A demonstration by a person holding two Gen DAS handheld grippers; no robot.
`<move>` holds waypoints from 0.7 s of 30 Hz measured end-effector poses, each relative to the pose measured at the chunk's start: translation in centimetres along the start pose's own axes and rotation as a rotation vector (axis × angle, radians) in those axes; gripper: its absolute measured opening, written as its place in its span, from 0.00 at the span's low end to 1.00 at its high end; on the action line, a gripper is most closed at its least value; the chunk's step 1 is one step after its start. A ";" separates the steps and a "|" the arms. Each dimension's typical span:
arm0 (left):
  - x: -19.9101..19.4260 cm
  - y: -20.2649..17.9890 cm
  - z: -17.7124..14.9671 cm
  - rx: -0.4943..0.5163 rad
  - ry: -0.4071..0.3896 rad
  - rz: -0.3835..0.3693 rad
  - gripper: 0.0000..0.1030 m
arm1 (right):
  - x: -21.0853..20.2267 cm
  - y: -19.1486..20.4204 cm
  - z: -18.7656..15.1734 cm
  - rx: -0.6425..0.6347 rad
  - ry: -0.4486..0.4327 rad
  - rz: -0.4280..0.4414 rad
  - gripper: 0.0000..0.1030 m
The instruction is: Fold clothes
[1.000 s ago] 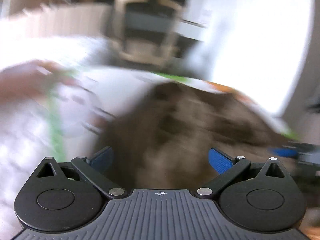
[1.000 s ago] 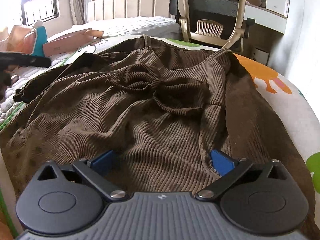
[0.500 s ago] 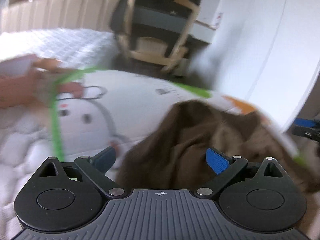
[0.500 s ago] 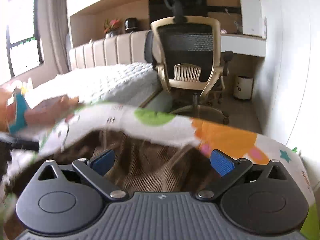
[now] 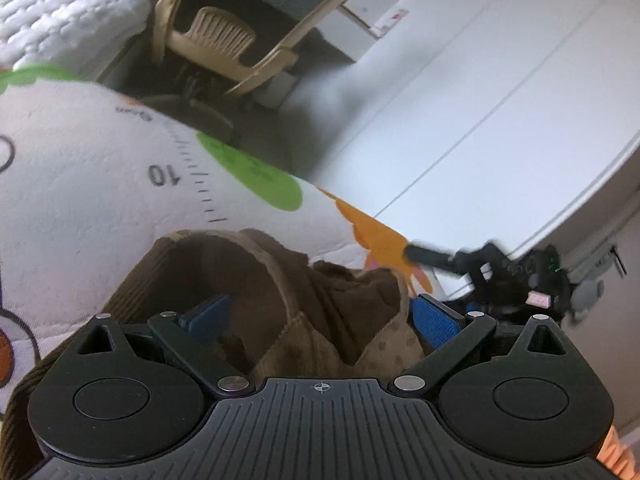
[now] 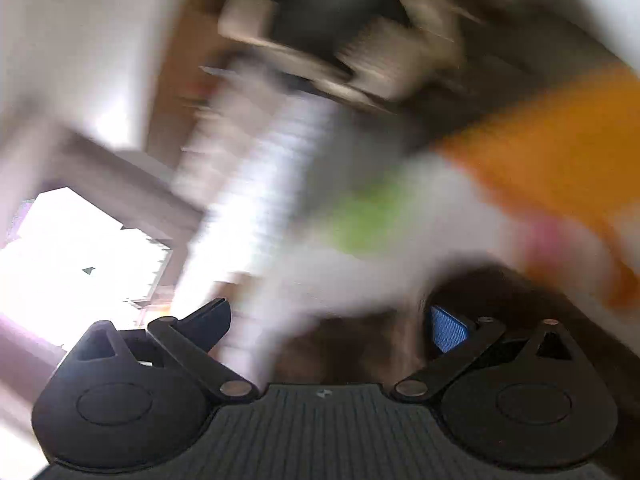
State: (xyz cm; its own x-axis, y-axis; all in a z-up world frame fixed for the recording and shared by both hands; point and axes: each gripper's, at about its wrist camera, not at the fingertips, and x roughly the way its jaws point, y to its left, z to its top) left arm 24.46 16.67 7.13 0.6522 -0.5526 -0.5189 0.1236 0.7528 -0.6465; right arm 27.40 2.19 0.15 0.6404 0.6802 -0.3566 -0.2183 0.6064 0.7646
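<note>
Bunching between the wide-apart blue pads of the left gripper (image 5: 320, 316) is the brown ribbed corduroy garment (image 5: 276, 292): a rolled hem or cuff arcs up between the fingers, with a dotted lining showing near the palm. Cloth sits in the gap, but neither pad is pressing it, so no grip that I can confirm.

Right gripper (image 6: 328, 324) also stands wide. That view is heavily motion-blurred, with only a dark brown mass near its right pad; contact cannot be told. In the left view the right gripper shows as a dark blurred shape at the right edge, near the garment.

Garment lies crumpled on the white quilted cartoon-print mat (image 5: 100, 168), not flat and not in a neat fold.

Doing this step well, as I judge it:
- Pick 1 clear edge or corner per gripper, not a wad of layers.
- Close fully on the thick ribbed cloth; it is bulky and could slip out of a shallow bite.
- Pull the 2 grippers apart to tension the cloth before laying it down.
- Slow the right side; the blur suggests a fast swing.

Surface: soft mat with green and orange shapes and a printed ruler scale marked 10. Room: beige-framed mesh office chair (image 5: 224, 32), white quilted bed (image 5: 52, 8), white wall panels (image 5: 500, 80).
</note>
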 end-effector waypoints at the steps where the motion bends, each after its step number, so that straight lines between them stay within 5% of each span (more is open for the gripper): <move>1: 0.0 0.5 0.2 -0.026 -0.005 -0.009 0.98 | -0.1 0.7 0.1 -0.026 -0.011 0.040 0.99; 6: 0.2 3.2 1.0 -0.158 -0.028 -0.053 0.99 | -0.6 3.4 0.6 -0.135 -0.054 0.192 0.99; 10: 1.8 4.3 1.9 -0.244 -0.018 -0.113 1.00 | -0.8 1.2 -1.0 -0.099 -0.030 0.073 0.99; 21: -0.7 -0.6 4.8 -0.006 -0.175 -0.331 1.00 | -4.6 0.2 -5.0 -0.332 -0.006 -0.260 0.99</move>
State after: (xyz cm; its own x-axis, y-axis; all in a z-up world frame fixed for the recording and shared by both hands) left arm 27.51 18.34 10.53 0.6956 -0.6959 -0.1786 0.3447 0.5413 -0.7669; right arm 20.72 1.23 -0.78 0.7095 0.4855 -0.5108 -0.2737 0.8578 0.4351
